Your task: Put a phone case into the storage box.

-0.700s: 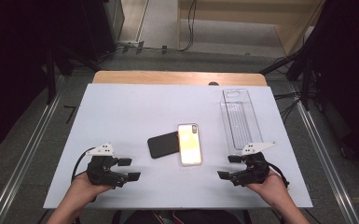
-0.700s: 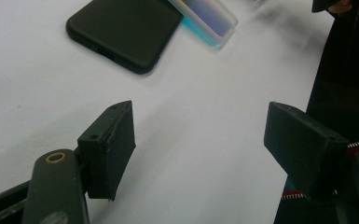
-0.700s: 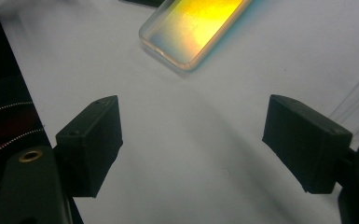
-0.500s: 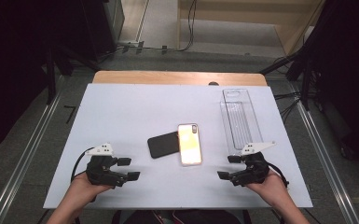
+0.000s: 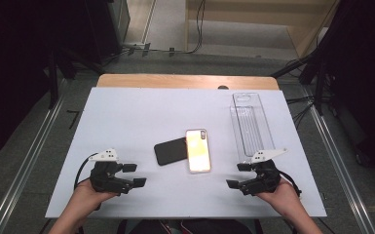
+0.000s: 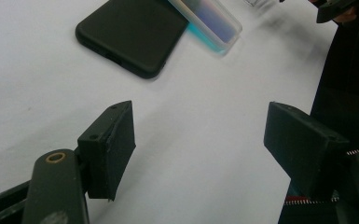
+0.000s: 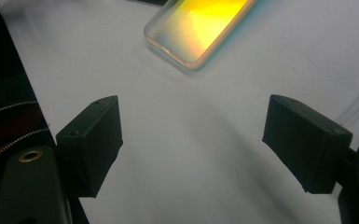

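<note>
A white worktop (image 5: 126,122) lies on a table, with a strip of bare wood showing along its far edge. Grey floor and dark equipment surround it.

A long clear plastic tray (image 5: 251,124) lies near the far right corner, its length running from the far edge toward the near edge. Its near end stops just short of the right gripper.

Two phones lie in the middle of the worktop, a little toward the near edge. The phone with a glowing yellow-orange face (image 5: 197,150) lies lengthwise, pointing from near to far, in a clear case. A black phone (image 5: 170,151) lies across, just to its left, and its right end is tucked under the bright phone's left edge, so the two touch.

The left gripper (image 5: 131,174), held in a person's hand (image 5: 85,197), rests near the near left corner, jaws pointing right toward the phones. Its jaws stand wide apart with nothing between them, and bare white worktop shows in the gap. The black phone is well ahead of it.

The right gripper (image 5: 237,174), held in the other hand (image 5: 282,197), rests near the near right corner, jaws pointing left. Its jaws are also spread wide and hold nothing. The bright phone lies ahead of it, clear of the jaws.
</note>
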Demonstrator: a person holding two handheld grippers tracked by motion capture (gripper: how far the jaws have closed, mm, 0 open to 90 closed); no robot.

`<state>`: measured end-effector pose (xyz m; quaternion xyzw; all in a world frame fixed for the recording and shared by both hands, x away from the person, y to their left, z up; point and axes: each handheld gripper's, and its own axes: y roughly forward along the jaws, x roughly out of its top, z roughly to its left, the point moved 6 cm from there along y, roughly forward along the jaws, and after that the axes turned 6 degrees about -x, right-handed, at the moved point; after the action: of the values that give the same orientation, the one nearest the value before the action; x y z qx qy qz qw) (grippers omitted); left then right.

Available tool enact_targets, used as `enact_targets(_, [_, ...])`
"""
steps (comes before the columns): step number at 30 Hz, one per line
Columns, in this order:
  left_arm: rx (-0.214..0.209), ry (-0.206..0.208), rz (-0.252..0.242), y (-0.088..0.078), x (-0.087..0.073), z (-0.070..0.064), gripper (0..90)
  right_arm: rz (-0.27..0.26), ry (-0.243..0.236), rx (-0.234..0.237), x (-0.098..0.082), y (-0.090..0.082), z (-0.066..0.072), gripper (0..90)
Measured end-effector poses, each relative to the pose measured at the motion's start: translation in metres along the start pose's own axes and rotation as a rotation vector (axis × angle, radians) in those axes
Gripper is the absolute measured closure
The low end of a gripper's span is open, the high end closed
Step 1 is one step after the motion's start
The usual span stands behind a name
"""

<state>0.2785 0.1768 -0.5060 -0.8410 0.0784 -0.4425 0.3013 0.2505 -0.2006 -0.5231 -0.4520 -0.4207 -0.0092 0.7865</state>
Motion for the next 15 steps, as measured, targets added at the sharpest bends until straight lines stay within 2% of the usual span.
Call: enact_targets(15, [-0.002,0.001,-0.001,0.0000,0.0000,0.0001,24.8,0.002,-0.002,0.001,0.0002,0.0019,0.0004,17.7])
